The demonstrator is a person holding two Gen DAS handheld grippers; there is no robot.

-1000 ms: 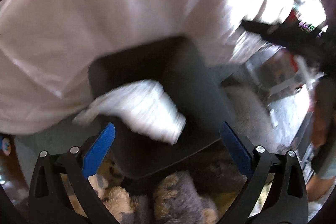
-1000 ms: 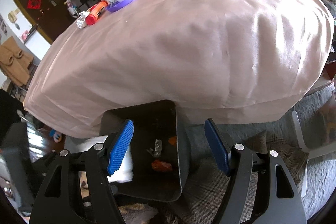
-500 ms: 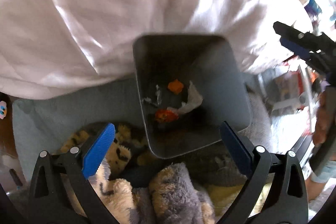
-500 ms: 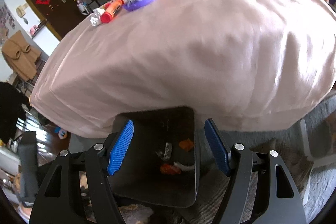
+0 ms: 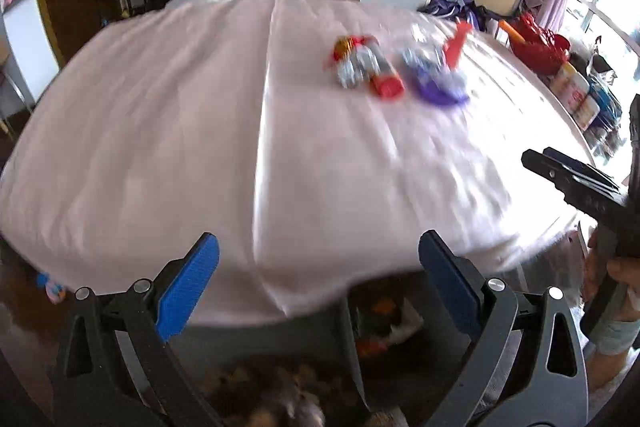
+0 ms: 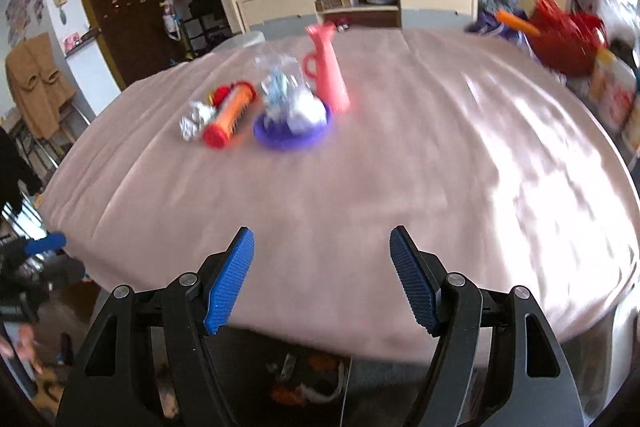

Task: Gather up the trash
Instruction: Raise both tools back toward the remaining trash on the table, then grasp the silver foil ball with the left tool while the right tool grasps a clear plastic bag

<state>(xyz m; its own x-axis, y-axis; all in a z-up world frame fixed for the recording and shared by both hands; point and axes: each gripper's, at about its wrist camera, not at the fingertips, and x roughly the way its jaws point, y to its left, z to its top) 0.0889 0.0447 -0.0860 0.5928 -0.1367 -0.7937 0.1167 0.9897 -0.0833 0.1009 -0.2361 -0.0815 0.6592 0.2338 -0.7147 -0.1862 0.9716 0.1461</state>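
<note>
My left gripper [image 5: 318,283] is open and empty, above the near edge of the pink-clothed table [image 5: 160,147]. My right gripper [image 6: 320,279] is also open and empty over the same edge; it shows at the right [image 5: 568,179] in the left wrist view. Far across the cloth lie a crumpled foil wrapper [image 6: 194,121], an orange tube with a red cap [image 6: 232,115], and a purple plate [image 6: 276,143] heaped with crumpled wrappers [image 6: 288,99]. Below the table edge stands the dark bin [image 6: 248,359] with scraps inside [image 5: 376,327].
A pink vase [image 6: 326,71] stands behind the plate. A red basket [image 6: 568,39] and jars [image 5: 576,91] crowd the table's right side. Plush toys [image 5: 280,395] lie on the floor by the bin. A low cabinet [image 6: 360,7] is behind the table.
Both grippers rose from over the bin and tilted up to face the table top. The white tissue at the bin's mouth a second ago dropped inside.
</note>
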